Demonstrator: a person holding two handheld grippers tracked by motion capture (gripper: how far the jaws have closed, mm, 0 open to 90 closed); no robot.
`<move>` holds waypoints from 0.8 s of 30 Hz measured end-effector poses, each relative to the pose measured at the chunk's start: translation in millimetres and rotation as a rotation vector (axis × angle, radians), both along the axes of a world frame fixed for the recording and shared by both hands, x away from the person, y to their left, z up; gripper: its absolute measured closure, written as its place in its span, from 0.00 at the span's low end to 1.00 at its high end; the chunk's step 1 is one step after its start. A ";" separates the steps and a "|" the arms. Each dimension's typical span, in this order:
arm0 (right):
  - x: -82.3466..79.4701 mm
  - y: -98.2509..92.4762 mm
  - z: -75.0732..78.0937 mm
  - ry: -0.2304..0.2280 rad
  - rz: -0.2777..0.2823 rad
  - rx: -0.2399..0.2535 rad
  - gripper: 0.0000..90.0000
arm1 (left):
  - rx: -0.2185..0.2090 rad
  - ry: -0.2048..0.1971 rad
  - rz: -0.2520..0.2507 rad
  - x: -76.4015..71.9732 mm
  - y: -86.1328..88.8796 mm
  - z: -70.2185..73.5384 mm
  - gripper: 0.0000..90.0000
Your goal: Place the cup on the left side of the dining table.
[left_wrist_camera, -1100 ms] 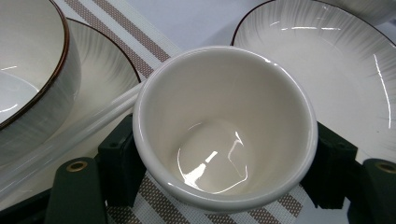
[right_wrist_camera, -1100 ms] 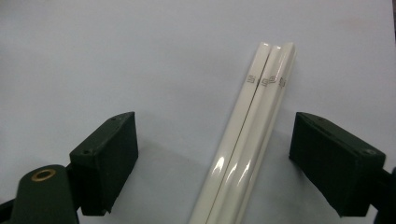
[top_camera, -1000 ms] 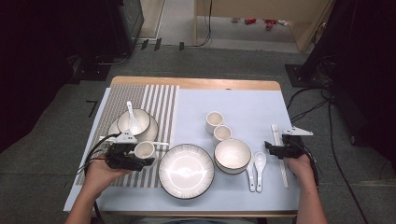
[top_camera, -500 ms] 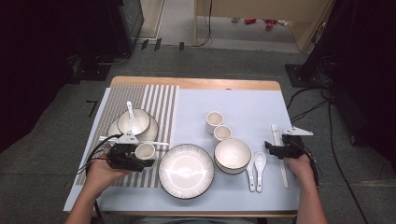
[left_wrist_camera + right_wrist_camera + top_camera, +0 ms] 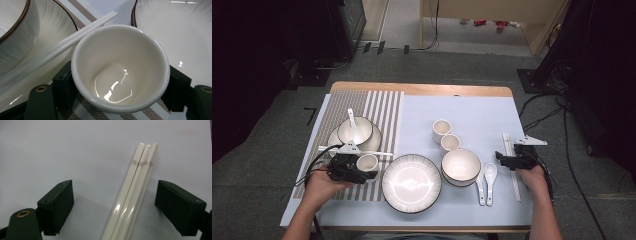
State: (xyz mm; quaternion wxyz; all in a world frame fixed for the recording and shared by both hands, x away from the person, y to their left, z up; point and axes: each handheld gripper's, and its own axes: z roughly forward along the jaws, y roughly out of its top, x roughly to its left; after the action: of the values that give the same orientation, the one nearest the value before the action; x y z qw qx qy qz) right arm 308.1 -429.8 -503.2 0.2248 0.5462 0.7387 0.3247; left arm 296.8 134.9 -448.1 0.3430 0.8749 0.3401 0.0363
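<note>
A small white cup (image 5: 367, 161) (image 5: 120, 67) stands upright on the striped placemat (image 5: 384, 107). My left gripper (image 5: 368, 168) (image 5: 120, 87) is shut on it, with a black pad (image 5: 63, 83) pressed against each side of its wall. A pair of white chopsticks (image 5: 62, 45) lies just behind the cup. At the right, my right gripper (image 5: 500, 159) (image 5: 122, 205) hovers open over another pair of white chopsticks (image 5: 508, 145) (image 5: 135, 195), which lies on the pale blue mat between the jaws without touching them.
A large white plate (image 5: 411, 182) sits front and centre, with a bowl (image 5: 460, 166) to its right and two cups (image 5: 441, 129) (image 5: 449, 143) behind that. Two white spoons (image 5: 486, 180) lie beside the bowl. A bowl holding a spoon (image 5: 355, 131) rests on a plate, back left.
</note>
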 end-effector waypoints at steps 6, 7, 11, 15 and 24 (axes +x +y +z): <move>0.0 0.0 0.0 0.000 0.000 0.000 0.17 | 0.014 0.002 -0.002 0.0 -1.8 -1.6 0.31; 0.0 0.0 0.0 0.000 0.000 0.000 0.17 | 0.018 0.000 -0.004 0.0 -2.1 -1.9 0.31; 0.0 0.0 0.0 0.000 0.000 0.000 0.17 | 0.024 -0.005 -0.005 -0.5 -2.7 -2.0 0.31; 0.0 0.0 0.0 0.000 0.000 0.000 0.17 | 0.022 -0.010 -0.003 -1.0 -3.1 -2.4 0.31; 0.0 0.0 0.0 0.000 0.000 0.000 0.17 | 0.030 -0.025 -0.005 -2.7 -4.4 -2.7 0.31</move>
State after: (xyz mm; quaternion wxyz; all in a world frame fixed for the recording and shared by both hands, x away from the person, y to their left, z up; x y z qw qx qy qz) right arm 308.1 -429.8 -503.2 0.2248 0.5462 0.7388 0.3246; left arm 294.1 130.5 -450.9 0.3343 0.8802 0.3329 0.0516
